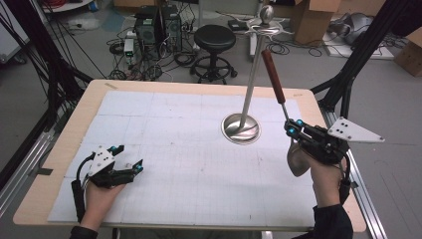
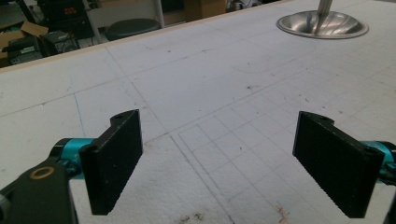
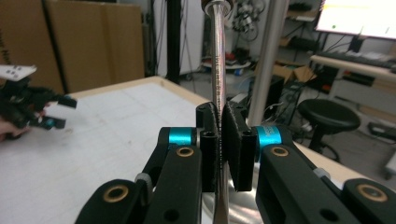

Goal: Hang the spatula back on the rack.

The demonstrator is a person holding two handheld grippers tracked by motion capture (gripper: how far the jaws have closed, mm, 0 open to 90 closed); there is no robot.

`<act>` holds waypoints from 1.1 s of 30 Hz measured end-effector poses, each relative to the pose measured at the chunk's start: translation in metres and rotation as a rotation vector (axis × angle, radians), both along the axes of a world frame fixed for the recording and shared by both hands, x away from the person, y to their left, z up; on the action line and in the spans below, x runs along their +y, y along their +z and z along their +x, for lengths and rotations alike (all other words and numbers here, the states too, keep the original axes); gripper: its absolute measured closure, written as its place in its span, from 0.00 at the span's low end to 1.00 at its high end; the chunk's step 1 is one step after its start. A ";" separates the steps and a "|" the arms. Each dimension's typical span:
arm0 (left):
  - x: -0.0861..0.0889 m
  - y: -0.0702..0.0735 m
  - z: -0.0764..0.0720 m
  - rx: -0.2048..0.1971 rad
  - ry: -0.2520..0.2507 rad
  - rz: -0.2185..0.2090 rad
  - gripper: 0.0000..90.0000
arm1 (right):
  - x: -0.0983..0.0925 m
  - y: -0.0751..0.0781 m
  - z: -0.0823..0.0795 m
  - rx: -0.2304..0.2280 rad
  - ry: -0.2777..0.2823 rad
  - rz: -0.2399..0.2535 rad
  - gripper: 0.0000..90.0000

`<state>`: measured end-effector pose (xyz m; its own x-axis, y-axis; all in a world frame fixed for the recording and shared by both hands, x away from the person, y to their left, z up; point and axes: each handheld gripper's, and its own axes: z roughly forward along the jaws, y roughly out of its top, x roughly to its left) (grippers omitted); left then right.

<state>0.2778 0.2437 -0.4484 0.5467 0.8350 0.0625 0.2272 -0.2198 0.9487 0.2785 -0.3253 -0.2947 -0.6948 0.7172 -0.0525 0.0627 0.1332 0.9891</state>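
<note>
The right hand-held gripper (image 1: pixel 288 127) is clenched on the thin metal shaft of a ladle (image 1: pixel 284 107), near the table's right edge. The ladle's red-brown handle (image 1: pixel 273 75) slants up and away from the jaws, while its steel bowl (image 1: pixel 297 160) hangs below them, just beside the hand (image 1: pixel 326 177). In the right gripper view the shaft (image 3: pixel 218 70) rises straight from between the two pressed-together pads (image 3: pixel 232 140).

The left hand-held gripper (image 1: pixel 130 160) rests low near the table's left front, released — its jaws stand wide apart over bare surface, touching nothing. It lies well apart from the ladle.

One stand (image 1: pixel 242 128) sits right of the table's centre: a round steel base with a tall pole (image 1: pixel 252 74) topped by a ball and hooked arms. The ladle's handle crosses just beside the pole.

The table (image 1: pixel 64 149) has a pale wood rim and a white gridded mat (image 1: pixel 174 149), faintly marked. Beyond it — a grey floor with one black stool (image 1: pixel 214 42), computer towers (image 1: pixel 158 27), tangled cables and cardboard boxes (image 1: pixel 311 17).

Two grippers, one ladle, one stand.
</note>
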 end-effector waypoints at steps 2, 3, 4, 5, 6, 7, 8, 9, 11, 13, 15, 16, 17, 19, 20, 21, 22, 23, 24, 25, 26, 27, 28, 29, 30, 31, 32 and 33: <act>0.000 0.000 0.000 -0.001 -0.001 0.004 0.18 | 0.000 0.002 0.000 -0.008 -0.008 0.009 0.95; 0.000 0.000 0.000 0.000 -0.002 0.007 0.18 | -0.001 0.006 0.000 -0.014 -0.031 0.022 0.95; 0.000 0.000 0.000 0.000 -0.002 0.007 0.18 | -0.001 0.007 0.000 -0.015 -0.038 0.027 0.95; -0.001 0.000 0.000 -0.002 -0.001 0.006 0.18 | -0.002 0.009 0.001 -0.012 -0.042 0.033 0.95; -0.001 0.000 0.000 -0.003 -0.001 0.007 0.18 | -0.002 0.011 0.001 -0.013 -0.047 0.038 0.95; -0.001 0.000 0.000 -0.003 -0.001 0.007 0.18 | -0.002 0.011 0.001 -0.013 -0.047 0.038 0.95; -0.001 0.000 0.000 -0.003 -0.002 0.009 0.18 | -0.002 0.013 0.002 -0.017 -0.053 0.041 0.95; -0.001 0.000 0.000 -0.002 -0.001 0.009 0.18 | 0.000 0.017 0.003 -0.017 -0.061 0.040 0.95; -0.001 0.000 0.000 -0.003 -0.001 0.007 0.18 | 0.000 0.018 0.004 -0.020 -0.069 0.036 0.95; -0.001 0.000 0.000 -0.004 -0.004 0.011 0.18 | 0.002 0.020 0.007 -0.019 -0.083 0.033 0.95; -0.001 0.000 0.000 -0.004 -0.004 0.015 0.18 | 0.004 0.021 0.008 -0.023 -0.098 0.025 0.95; -0.001 0.000 0.000 -0.004 -0.004 0.015 0.18 | 0.005 0.021 0.009 -0.018 -0.102 0.026 0.95; -0.001 0.000 0.000 -0.004 -0.004 0.015 0.18 | 0.006 0.021 0.011 -0.015 -0.098 0.024 0.95; -0.001 0.000 0.000 -0.006 -0.004 0.015 0.18 | 0.007 0.020 0.012 -0.014 -0.116 0.017 0.95; -0.001 0.000 0.000 -0.006 -0.004 0.017 0.18 | 0.008 0.020 0.013 -0.015 -0.122 0.016 0.95; -0.001 0.000 0.000 -0.006 -0.004 0.017 0.18 | 0.008 0.020 0.013 -0.013 -0.127 0.020 0.95; -0.001 0.000 0.000 -0.006 -0.004 0.017 0.18 | 0.008 0.019 0.013 -0.016 -0.132 0.023 0.95; -0.001 0.000 0.000 -0.006 -0.004 0.016 0.18 | 0.008 0.019 0.014 -0.014 -0.131 0.024 0.95; -0.001 0.000 0.000 -0.006 -0.004 0.016 0.18 | 0.009 0.018 0.015 -0.011 -0.135 0.024 0.95; -0.001 0.000 0.000 -0.006 -0.003 0.016 0.18 | 0.009 0.018 0.015 -0.010 -0.138 0.021 0.95; -0.001 0.000 0.000 -0.006 -0.003 0.017 0.18 | 0.010 0.018 0.015 -0.016 -0.136 0.021 0.95; -0.001 0.000 0.000 -0.007 -0.002 0.018 0.18 | 0.010 0.018 0.014 -0.020 -0.135 0.026 0.95; -0.001 0.000 0.000 -0.007 -0.002 0.018 0.18 | 0.010 0.017 0.014 -0.020 -0.135 0.029 0.95; -0.002 0.000 -0.001 -0.008 -0.002 0.015 0.18 | 0.011 0.017 0.014 -0.014 -0.132 0.028 0.95; -0.002 0.000 -0.001 -0.008 -0.004 0.017 0.18 | 0.011 0.017 0.014 -0.022 -0.137 0.021 0.95; -0.002 0.000 -0.001 -0.008 -0.004 0.017 0.18 | 0.012 0.017 0.014 -0.030 -0.141 0.017 0.95; -0.002 0.000 -0.001 -0.007 -0.003 0.017 0.18 | 0.012 0.016 0.014 -0.025 -0.138 0.020 0.95; -0.002 0.000 0.000 -0.007 -0.003 0.015 0.18 | 0.012 0.016 0.014 -0.023 -0.141 0.019 0.95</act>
<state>0.2773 0.2418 -0.4486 0.5488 0.8322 0.0791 0.2199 -0.2350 0.9468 0.2926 -0.3137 -0.2786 -0.5860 0.8086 -0.0528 0.0564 0.1057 0.9928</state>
